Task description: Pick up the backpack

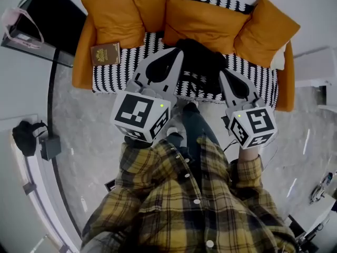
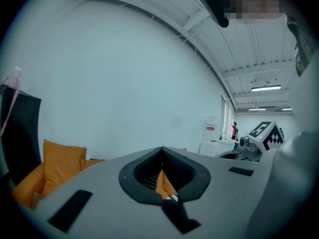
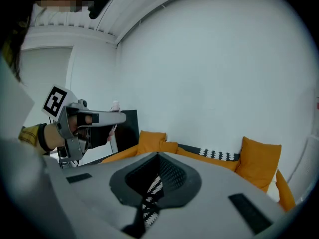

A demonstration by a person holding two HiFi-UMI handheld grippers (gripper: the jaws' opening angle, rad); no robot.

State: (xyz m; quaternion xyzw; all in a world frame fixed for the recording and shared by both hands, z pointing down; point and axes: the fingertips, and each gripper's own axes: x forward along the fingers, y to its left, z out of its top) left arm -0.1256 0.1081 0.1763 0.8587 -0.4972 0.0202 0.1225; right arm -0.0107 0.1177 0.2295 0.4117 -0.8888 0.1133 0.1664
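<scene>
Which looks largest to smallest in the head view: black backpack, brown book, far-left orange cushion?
1. far-left orange cushion
2. black backpack, partly covered, so its rank against the cushion is unsure
3. brown book, clearly smallest

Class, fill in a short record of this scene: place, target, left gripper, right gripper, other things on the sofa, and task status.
place: sofa with orange cushions and a black-and-white cover
target: backpack, black, mid-seat against the cushions
left: left gripper shut, empty, aimed at the sofa
right: right gripper shut, empty, aimed at the sofa
also there: book on the seat, at the head view's left
status: backpack not yet picked up
</scene>
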